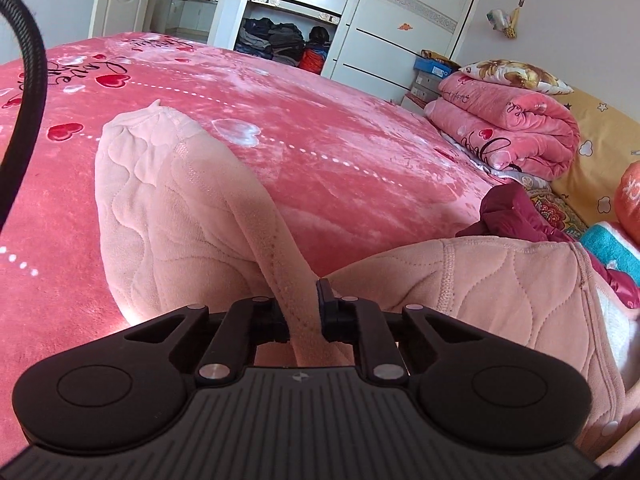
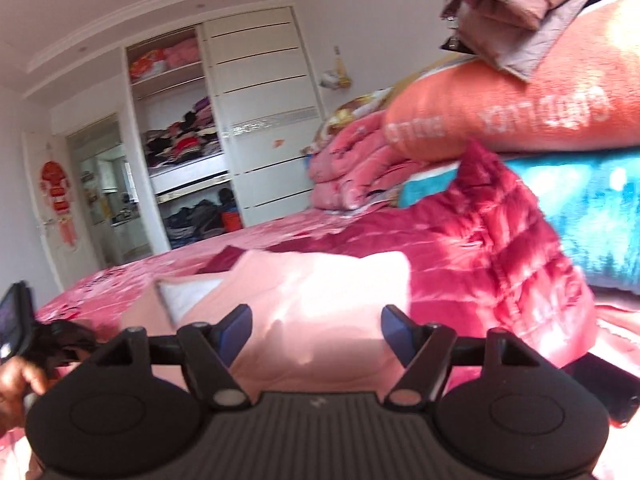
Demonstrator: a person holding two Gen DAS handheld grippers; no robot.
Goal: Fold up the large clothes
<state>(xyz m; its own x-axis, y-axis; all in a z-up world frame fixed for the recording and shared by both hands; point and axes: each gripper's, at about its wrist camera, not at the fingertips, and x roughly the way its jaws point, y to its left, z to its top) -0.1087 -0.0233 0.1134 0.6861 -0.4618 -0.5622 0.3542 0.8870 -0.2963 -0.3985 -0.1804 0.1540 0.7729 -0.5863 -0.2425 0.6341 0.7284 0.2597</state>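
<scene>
Bed [image 1: 360,152] with pink heart-print blanket spreads ahead of both tools. White wardrobe [image 1: 400,20] stands beyond bed, shelves of clothes exposed. Folded pink quilt [image 1: 516,128] lies far right of left tool. Dark red puffer jacket [image 2: 500,248] lies ahead-right of right tool. Pale pink quilted garment [image 1: 168,208] lies on bed, one strip drawn up. Left tool [image 1: 305,316] clenched on that strip. Right tool [image 2: 316,332] released, fingers spread above garment [image 2: 320,304].
</scene>
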